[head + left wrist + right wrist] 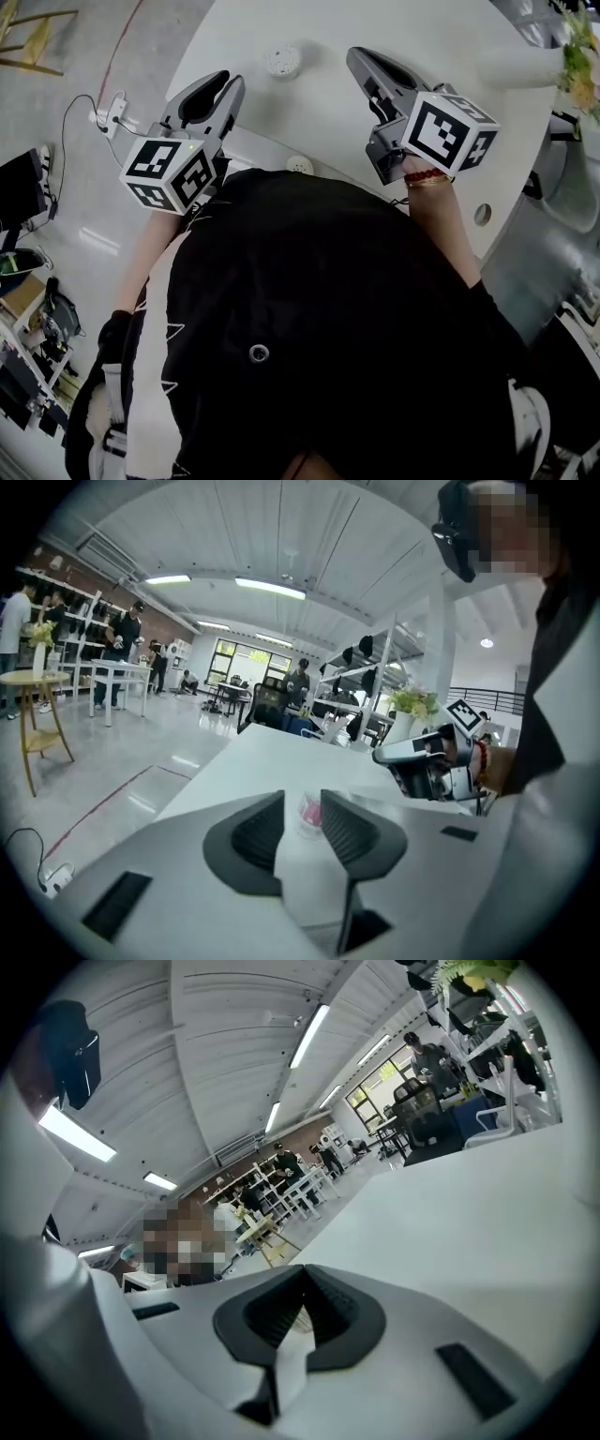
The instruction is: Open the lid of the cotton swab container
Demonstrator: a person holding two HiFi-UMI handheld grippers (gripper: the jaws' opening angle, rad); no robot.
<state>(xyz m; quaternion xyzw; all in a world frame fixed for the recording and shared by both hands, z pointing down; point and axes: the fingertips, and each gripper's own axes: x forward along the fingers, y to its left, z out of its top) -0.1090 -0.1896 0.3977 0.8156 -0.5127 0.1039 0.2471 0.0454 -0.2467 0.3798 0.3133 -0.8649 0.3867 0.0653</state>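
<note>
The cotton swab container (pixel 281 62) is a small round white tub standing on the white table (pixel 450 28), seen from above with its lid on. My left gripper (pixel 229 84) hangs to its left, apart from it, with jaws open. In the left gripper view the container (pixel 310 814), with a pink label, shows through the gap of that gripper (pixel 302 797), farther off on the table. My right gripper (pixel 357 54) sits to the container's right, shut with nothing held. In its own view the right gripper (pixel 302 1275) has its pads together.
A second small round white object (pixel 299 165) lies at the table's near edge by the person's body. A white vase with flowers (pixel 525 66) stands at the far right. A cable hole (pixel 482 214) is in the table's right side. A power strip (pixel 111 114) lies on the floor.
</note>
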